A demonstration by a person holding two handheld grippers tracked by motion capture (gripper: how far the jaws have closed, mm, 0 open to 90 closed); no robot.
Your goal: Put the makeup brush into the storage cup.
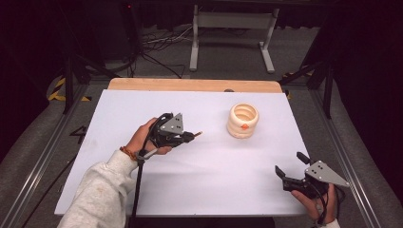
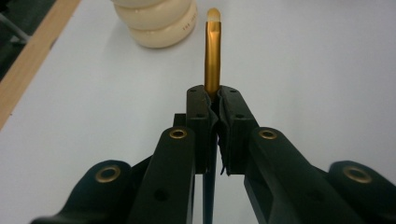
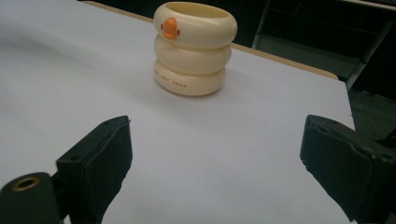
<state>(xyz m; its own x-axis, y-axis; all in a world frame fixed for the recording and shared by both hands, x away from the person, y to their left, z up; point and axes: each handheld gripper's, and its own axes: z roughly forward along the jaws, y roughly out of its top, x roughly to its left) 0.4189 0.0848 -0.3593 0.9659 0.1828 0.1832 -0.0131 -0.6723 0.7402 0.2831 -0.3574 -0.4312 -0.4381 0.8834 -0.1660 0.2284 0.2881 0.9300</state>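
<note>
My left gripper (image 1: 189, 137) is shut on a slim brush (image 1: 195, 134), held above the white table left of centre. In the left gripper view the brush (image 2: 212, 51) sticks straight out past the closed jaws, with a gold ferrule, a pale tip and a dark handle running back between them. Its tip points toward a cream ribbed pot (image 1: 243, 120) with an orange duck bill on it, standing upright to the right of the brush. The pot (image 2: 159, 23) is a short way beyond the tip. My right gripper (image 1: 291, 164) rests open near the front right corner, with the pot (image 3: 194, 51) ahead of its wide jaws.
The white table top (image 1: 214, 166) lies on a wooden board (image 1: 190, 84) whose far edge shows. A metal stand (image 1: 233, 28) and cables sit on the floor beyond. Dark frame rails run along both sides of the table.
</note>
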